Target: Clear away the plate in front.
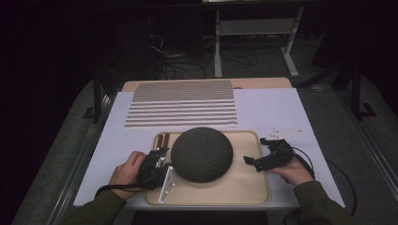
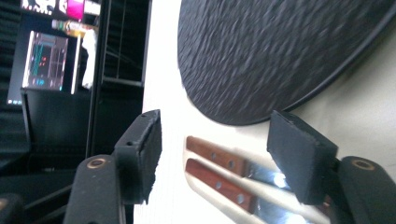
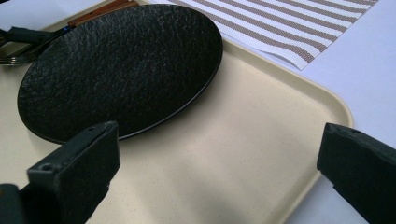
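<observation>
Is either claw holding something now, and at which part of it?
No. The left claw is open over the cutlery handles, not pressing them; the right claw is open over the tray.

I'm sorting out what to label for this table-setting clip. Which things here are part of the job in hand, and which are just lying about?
In the job:
- cutlery with wooden handles, between the open left gripper jaws
- black plate
- beige tray holding both
- striped placemat, probably where they go
- right gripper, open over the tray

Lying about:
- cables on the floor
- lit screen
</observation>
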`<action>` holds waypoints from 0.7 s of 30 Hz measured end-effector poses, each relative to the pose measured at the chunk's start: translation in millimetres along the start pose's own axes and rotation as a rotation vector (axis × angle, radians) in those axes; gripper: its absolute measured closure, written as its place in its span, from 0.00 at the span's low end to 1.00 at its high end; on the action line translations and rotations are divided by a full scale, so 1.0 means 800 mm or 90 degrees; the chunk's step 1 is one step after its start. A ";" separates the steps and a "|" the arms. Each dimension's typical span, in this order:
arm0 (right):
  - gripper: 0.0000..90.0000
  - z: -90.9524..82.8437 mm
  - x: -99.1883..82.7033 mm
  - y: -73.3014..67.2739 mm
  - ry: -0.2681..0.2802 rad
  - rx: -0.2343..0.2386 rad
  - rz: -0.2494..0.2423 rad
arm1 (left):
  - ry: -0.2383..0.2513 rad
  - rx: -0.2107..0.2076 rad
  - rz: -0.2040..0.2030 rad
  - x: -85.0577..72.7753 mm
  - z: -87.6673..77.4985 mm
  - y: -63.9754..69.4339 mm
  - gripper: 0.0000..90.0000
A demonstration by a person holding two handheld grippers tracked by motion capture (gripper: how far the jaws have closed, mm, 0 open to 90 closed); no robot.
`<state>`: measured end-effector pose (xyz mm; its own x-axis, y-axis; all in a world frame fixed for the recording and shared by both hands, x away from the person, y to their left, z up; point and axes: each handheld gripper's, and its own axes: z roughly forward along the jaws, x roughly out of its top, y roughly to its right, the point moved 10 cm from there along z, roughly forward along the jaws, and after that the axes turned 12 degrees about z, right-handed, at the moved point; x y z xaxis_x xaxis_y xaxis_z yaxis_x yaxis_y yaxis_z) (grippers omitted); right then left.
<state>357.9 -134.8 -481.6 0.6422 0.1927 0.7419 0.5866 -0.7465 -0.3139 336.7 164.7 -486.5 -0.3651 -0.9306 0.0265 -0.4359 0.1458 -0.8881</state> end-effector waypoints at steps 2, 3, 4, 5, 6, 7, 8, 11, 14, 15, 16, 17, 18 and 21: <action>0.00 0.000 0.000 0.000 0.000 0.000 0.000 | -0.008 0.003 -0.006 -0.006 0.004 -0.003 0.35; 0.00 0.000 0.000 0.000 -0.001 0.000 -0.001 | -0.013 0.001 -0.011 -0.009 0.006 -0.004 0.34; 0.00 0.000 0.000 0.000 -0.001 0.000 -0.001 | -0.016 0.003 -0.014 -0.012 0.009 -0.005 0.32; 0.00 0.000 0.000 0.000 -0.001 0.000 -0.001 | -0.019 0.002 -0.017 -0.015 0.011 -0.005 0.31; 0.00 0.000 0.000 0.000 -0.001 0.000 -0.001 | -0.024 0.000 -0.022 -0.019 0.013 -0.005 0.30; 0.00 0.000 0.000 0.000 -0.001 0.000 -0.001 | -0.029 0.000 -0.024 -0.022 0.015 -0.006 0.29; 0.00 0.000 0.000 0.000 -0.001 0.000 -0.001 | -0.032 0.001 -0.029 -0.026 0.016 -0.006 0.27; 0.00 0.000 0.000 0.000 -0.001 0.000 -0.001 | -0.042 -0.002 -0.053 -0.034 0.018 -0.008 0.21; 0.00 0.000 0.000 0.000 -0.001 0.000 -0.001 | -0.048 -0.003 -0.090 -0.042 0.019 -0.012 0.16; 0.00 0.000 0.000 0.000 0.000 0.000 -0.001 | -0.047 -0.001 -0.103 -0.043 0.019 -0.014 0.15; 0.00 0.000 -0.001 0.000 -0.001 0.000 -0.001 | -0.048 -0.004 -0.116 -0.045 0.019 -0.015 0.14; 0.00 0.000 -0.001 0.000 -0.001 0.000 -0.002 | -0.047 -0.009 -0.133 -0.046 0.019 -0.016 0.13; 0.00 0.000 -0.001 0.000 -0.001 0.000 -0.002 | -0.044 -0.013 -0.149 -0.048 0.019 -0.017 0.12; 0.00 0.000 -0.001 0.000 -0.001 0.000 -0.002 | -0.039 -0.019 -0.191 -0.053 0.021 -0.018 0.09</action>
<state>357.4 -134.9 -481.8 0.6412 0.1955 0.7421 0.5883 -0.7461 -0.3118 372.4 196.6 -482.8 -0.1659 -0.9519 0.2575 -0.5409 -0.1305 -0.8309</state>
